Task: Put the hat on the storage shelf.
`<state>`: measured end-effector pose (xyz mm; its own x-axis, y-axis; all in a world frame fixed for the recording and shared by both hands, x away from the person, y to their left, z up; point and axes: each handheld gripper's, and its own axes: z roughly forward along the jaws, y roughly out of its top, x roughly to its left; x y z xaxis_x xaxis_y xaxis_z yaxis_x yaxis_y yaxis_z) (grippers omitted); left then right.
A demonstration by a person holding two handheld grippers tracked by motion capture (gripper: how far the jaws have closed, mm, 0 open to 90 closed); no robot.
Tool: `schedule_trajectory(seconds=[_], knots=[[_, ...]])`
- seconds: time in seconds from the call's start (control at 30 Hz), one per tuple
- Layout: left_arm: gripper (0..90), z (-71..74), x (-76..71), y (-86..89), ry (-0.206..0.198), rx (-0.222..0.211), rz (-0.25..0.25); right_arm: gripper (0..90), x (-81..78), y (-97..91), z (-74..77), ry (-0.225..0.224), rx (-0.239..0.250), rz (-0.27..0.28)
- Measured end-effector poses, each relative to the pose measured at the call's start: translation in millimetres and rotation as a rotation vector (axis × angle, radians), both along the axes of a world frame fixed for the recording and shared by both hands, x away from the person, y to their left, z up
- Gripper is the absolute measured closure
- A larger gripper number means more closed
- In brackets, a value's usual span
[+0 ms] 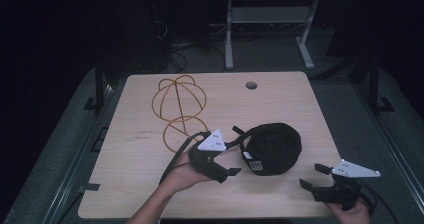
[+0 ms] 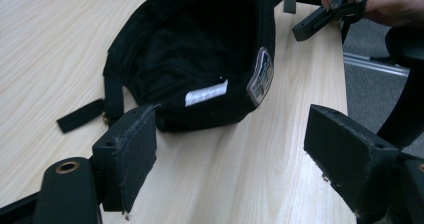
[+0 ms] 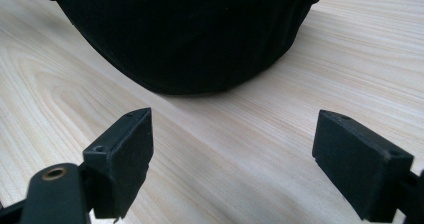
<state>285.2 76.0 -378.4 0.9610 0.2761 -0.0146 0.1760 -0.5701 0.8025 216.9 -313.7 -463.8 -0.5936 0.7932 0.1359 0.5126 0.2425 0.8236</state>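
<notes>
Black cap (image 1: 272, 148) lies on the tabletop (image 1: 135, 184), right of centre, opening tipped toward the left gripper (image 1: 231, 158). Yellow wire stand (image 1: 179, 108) sits further back and left, well apart from the cap and bare. My read: the cap is meant for the stand, and nothing of that is done yet. No grasp, no lift. All of it is left: grip, carry, seat on the wire dome.

Left gripper: jaws wide open, holding nothing. In the left gripper view the cap (image 2: 200, 54) shows its inside, white label and back strap; the rim sits just ahead of the jaws, its near edge just past the left pad and looking close to it, touching or not I cannot tell. The right pad stands off over bare wood. The gap is more than enough for the rim.

Right gripper (image 1: 311, 176): jaws also wide open, empty, near the tabletop's front right corner, near the cap but apart from it. In the right gripper view the crown (image 3: 190, 39) sits ahead, centred between the jaws, clear wood between.

Judgement: approach stage, both grippers lined up on the cap from opposite sides. Left is closer to a bite on the rim.
</notes>
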Motion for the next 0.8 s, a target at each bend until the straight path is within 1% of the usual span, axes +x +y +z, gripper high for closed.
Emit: schedule_trajectory(seconds=[0.17, 0.27, 0.37, 0.4, 0.5, 0.6, 0.67, 0.8], knots=[[22.9, 2.1, 1.6, -16.7, -0.001, 0.004, -0.034, 16.3, -0.1, 0.1, 0.3, -0.003, -0.002, 0.006], [24.2, 2.2, 2.8, -26.3, 0.006, 0.007, -0.054, 16.2, -0.5, 0.7, 0.5, -0.003, 0.001, 0.007], [26.7, 0.9, 5.1, -35.1, 0.005, 0.028, -0.080, 16.2, -0.5, 0.5, 0.5, -0.002, 0.001, 0.008], [29.2, 0.3, 5.7, -37.7, 0.004, 0.029, -0.086, 16.2, -0.3, 0.1, 0.6, -0.003, 0.001, 0.008], [31.4, -0.9, 7.7, -45.1, 0.001, 0.042, -0.100, 16.3, -0.3, -0.4, 0.8, -0.003, 0.003, 0.008], [36.9, -3.1, 10.6, -51.0, 0.017, 0.062, -0.124, 16.2, 0.2, -0.3, 0.8, -0.003, 0.005, 0.010], [38.1, -4.6, 11.3, -54.5, 0.014, 0.086, -0.136, 16.2, 0.1, -0.1, 0.8, -0.003, 0.005, 0.012], [42.5, -10.1, 14.0, -61.4, 0.026, 0.113, -0.158, 16.3, 0.3, 1.3, 0.6, -0.001, 0.005, 0.018]])
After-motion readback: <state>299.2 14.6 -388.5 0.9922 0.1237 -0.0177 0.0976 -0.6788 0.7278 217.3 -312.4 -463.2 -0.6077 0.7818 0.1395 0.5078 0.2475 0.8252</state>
